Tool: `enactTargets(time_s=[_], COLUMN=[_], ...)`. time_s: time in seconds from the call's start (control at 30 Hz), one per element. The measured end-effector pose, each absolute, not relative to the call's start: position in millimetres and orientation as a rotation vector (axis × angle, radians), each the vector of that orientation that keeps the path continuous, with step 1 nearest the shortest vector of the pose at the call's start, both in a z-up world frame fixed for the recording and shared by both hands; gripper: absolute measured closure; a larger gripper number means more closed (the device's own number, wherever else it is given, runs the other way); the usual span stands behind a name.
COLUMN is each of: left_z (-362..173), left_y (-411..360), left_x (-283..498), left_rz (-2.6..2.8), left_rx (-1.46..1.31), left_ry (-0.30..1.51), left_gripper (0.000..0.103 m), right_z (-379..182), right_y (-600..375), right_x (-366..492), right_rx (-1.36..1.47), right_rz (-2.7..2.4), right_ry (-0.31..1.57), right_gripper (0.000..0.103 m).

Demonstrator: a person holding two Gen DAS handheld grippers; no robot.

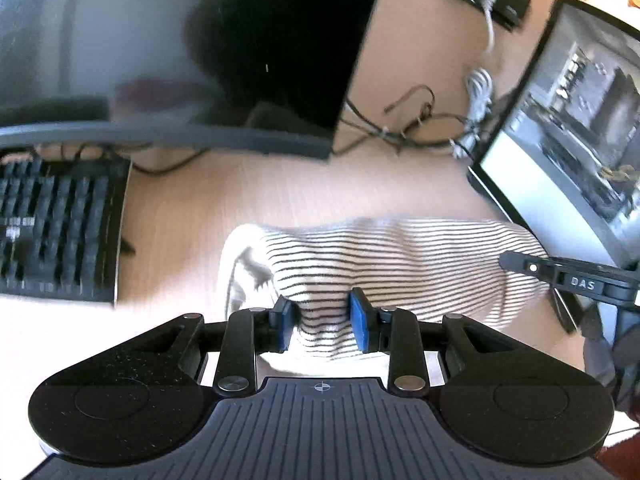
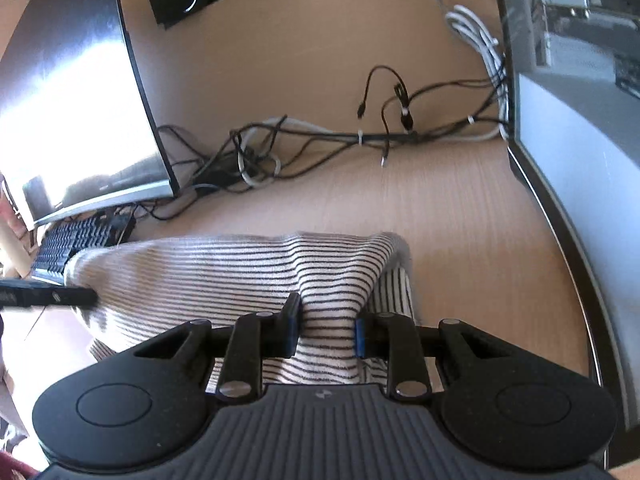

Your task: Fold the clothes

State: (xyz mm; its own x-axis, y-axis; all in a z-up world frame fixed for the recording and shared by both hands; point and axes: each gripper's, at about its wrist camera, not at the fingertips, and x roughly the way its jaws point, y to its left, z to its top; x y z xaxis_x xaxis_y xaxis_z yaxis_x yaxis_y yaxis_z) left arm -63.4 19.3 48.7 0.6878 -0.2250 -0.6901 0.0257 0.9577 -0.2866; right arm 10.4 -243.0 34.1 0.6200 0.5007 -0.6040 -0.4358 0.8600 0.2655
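The striped top (image 1: 400, 264) is gripped at its near edge over the desk (image 1: 280, 192), bunched between the fingers of the left gripper (image 1: 322, 326) and right gripper (image 2: 327, 332), and, judged soft and light, is best held by its corners.

Each camera rides just behind its own fingers and looks forward and down along them at the table (image 1: 280, 196), very close to the striped garment (image 1: 400, 264). The left one faces the dark monitor (image 1: 200, 60) and keyboard (image 1: 56, 232), with the second screen (image 1: 580, 128) at its right edge. The right one looks between the same two screens toward the tangle of cables (image 2: 320, 136). Both share the garment, cables and table, and each catches the tip of the other tool at its side.
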Motion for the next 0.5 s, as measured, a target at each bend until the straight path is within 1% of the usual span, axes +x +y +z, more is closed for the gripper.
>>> enactTargets(time_s=[0.1, 0.13, 0.17, 0.2, 0.23, 0.27, 0.33, 0.37, 0.4, 0.43, 0.5], left_z=[60, 65, 69, 72, 71, 67, 54, 47, 42, 38, 35], left_y=[29, 33, 38, 42, 47, 49, 50, 48, 43, 40, 36], left_x=[-67, -66, -62, -58, -51, -42, -22, -15, -11, -10, -16], left_rz=[-0.136, -0.124, -0.111, -0.099, -0.088, -0.078, -0.055, -0.053, -0.061, -0.07, -0.089], left_rx=[-0.291, -0.303, -0.321, -0.345, -0.378, -0.407, -0.447, -0.456, -0.449, -0.436, -0.399], left_ry=[0.784, 0.768, 0.751, 0.739, 0.735, 0.749, 0.804, 0.832, 0.86, 0.877, 0.882], left_gripper=[0.067, 0.062, 0.053, 0.048, 0.039, 0.034, 0.039, 0.045, 0.05, 0.063, 0.064], right_z=[31, 31, 31, 31, 31, 32, 37, 41, 48, 54, 64], right_y=[-243, -242, -242, -242, -242, -242, -243, -245, -247, -250, -253], right_x=[6, 4, 3, 2, 3, 2, 1, 1, 2, 3, 10], right_rx=[0.098, 0.097, 0.092, 0.091, 0.092, 0.092, 0.087, 0.093, 0.11, 0.127, 0.162], right_rz=[0.531, 0.531, 0.532, 0.534, 0.535, 0.535, 0.532, 0.53, 0.519, 0.507, 0.466], right_ry=[0.723, 0.722, 0.721, 0.721, 0.723, 0.725, 0.732, 0.731, 0.714, 0.697, 0.668], right_gripper=[0.079, 0.079, 0.079, 0.079, 0.079, 0.079, 0.078, 0.078, 0.074, 0.071, 0.055])
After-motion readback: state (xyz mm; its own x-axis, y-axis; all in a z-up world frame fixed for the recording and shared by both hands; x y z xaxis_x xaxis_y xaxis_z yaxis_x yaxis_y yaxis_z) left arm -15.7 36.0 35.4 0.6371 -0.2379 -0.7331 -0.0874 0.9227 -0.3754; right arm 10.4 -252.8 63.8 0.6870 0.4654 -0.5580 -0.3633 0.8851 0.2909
